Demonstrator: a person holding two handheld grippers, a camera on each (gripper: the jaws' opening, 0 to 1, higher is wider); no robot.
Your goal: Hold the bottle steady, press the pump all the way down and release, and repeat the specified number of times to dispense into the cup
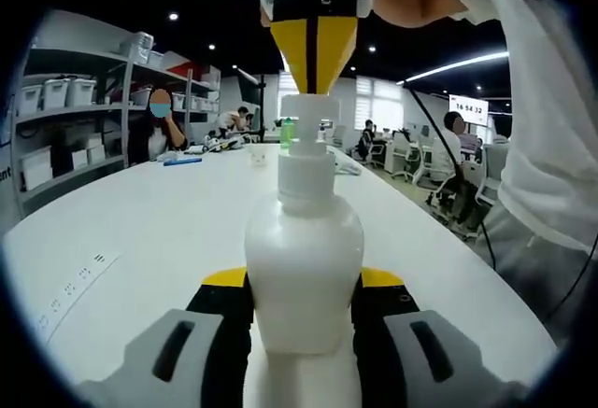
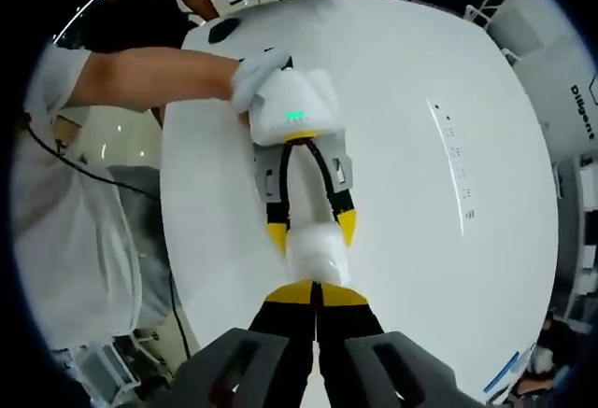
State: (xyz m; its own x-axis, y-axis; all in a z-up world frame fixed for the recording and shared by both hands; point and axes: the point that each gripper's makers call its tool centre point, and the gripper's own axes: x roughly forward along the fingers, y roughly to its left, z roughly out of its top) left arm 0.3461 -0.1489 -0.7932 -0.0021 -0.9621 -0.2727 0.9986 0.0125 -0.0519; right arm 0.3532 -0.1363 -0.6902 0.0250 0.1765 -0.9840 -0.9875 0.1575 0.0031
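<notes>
The white pump bottle [image 1: 304, 268] stands upright on the white counter [image 1: 140, 231], and the left gripper [image 1: 304, 333] clamps its lower body, one jaw on each side with the yellow tips touching the plastic. In the right gripper view the same bottle [image 2: 316, 254] is seen from above, pinched between the left gripper's [image 2: 311, 226] yellow tips, with a gloved hand [image 2: 257, 77] behind that tool.

The right gripper [image 2: 318, 298] comes down from above with its jaws drawn together into a closed wedge. In the left gripper view its yellow tip [image 1: 318, 53] sits right on top of the pump head [image 1: 308, 109]. It grips nothing; it serves as a pusher.

So the holding step is in hand and a press looks to be at its start or at the top of its stroke: the pump neck [image 1: 306, 142] seems largely extended, though how far down it is cannot be told for sure. No cup can be made out under the spout, which is hard to see from either angle.

The next move calls for a straight push down along the bottle's axis to the stop, then a full release. The closed tips rest on a small rounded cap, so an off-centre push could slide them off or tilt the bottle; the left gripper's hold should stay firm.
</notes>
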